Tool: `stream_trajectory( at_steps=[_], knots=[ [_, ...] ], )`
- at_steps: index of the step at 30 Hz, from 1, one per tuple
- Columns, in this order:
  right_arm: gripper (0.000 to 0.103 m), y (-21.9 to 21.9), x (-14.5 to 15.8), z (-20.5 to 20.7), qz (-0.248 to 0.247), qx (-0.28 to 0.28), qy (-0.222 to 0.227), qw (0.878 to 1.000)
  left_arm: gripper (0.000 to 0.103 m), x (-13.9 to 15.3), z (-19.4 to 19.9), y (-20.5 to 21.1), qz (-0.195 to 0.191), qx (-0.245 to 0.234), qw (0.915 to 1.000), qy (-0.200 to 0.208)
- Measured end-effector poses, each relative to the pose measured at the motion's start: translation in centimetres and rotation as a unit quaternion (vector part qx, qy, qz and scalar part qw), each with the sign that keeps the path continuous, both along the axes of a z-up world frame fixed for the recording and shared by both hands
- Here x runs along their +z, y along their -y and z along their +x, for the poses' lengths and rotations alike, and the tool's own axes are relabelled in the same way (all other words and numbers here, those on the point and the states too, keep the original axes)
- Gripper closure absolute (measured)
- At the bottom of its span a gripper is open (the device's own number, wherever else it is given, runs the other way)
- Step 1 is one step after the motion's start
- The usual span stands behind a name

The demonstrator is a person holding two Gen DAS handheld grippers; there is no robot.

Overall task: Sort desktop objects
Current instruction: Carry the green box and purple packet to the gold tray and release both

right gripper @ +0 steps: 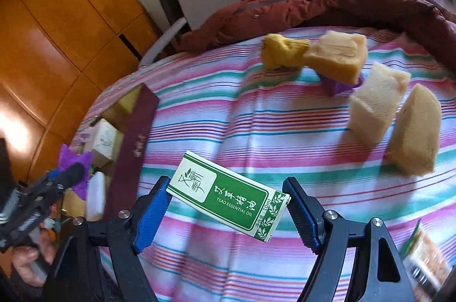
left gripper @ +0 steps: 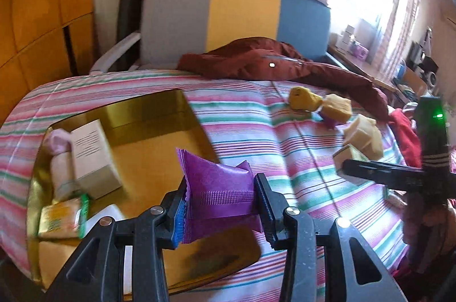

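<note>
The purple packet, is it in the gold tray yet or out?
Out: the left gripper holds the purple packet above the gold tray.

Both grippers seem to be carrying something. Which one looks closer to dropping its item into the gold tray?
Left, probably. The left gripper holds the purple packet right over the gold tray. The right gripper holds the green essential oil box above the striped bedspread, with the tray off to its side.

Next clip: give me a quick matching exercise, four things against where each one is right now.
Things:
1. purple packet
2. green box
3. white carton
4. yellow sock

Places:
A. lying loose on the striped blanket
B. between the right gripper's fingers
C. inside the gold tray
D. between the left gripper's fingers

Pairs: 1-D, 2-B, 3-C, 4-A
</note>
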State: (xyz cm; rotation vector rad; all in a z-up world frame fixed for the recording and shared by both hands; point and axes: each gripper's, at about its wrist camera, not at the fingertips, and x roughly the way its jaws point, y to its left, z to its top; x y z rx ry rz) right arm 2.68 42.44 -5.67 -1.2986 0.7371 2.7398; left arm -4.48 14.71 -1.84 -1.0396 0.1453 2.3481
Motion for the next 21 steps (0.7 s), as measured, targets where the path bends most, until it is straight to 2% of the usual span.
stream_trajectory(
  at_steps=[11,21],
  knots=[
    [0.023,9.4,4.2,-1.8,-0.022,0.070,-0.067,0.995,0.061,0.0,0.2,5.5,-0.004,0.056,0.9981,-0.023],
    [0.023,16.0,4.6,-4.4,-0.041,0.125,-0.068,0.989,0.060,-1.4,-0.6,10.3,0.005,0.109,0.9940,-0.007]
  ],
)
